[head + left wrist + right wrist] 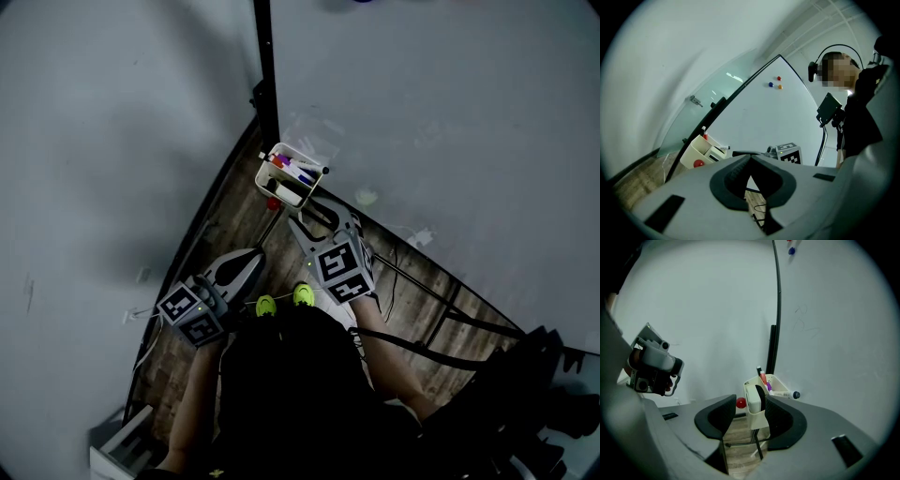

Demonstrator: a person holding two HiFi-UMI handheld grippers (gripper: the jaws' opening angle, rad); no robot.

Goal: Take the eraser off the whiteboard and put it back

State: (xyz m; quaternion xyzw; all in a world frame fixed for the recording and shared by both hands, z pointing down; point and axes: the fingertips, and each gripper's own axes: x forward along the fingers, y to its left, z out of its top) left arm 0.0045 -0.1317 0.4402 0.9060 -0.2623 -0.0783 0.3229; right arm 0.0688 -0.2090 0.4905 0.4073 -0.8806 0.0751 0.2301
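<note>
The white eraser [753, 400] with a black felt side stands upright in a cream tray [759, 420] fixed to the whiteboard [834, 333]. My right gripper [751, 405] is open in front of it. The eraser shows between the jaws, close to the right pad, with a clear gap on the left. From the head view, the right gripper [314, 214] points at the tray [270, 161], where the eraser [291, 194] sits. My left gripper [253, 257] hangs lower left, jaws shut on nothing, tips [750, 158] meeting.
Markers [785, 394] lie in the tray and a red ball [741, 403] sits beside it. The whiteboard's black frame [266, 75] meets the grey wall [112, 141]. Stand legs and cables [441, 319] cross the wood floor. A person [862, 108] stands at the right.
</note>
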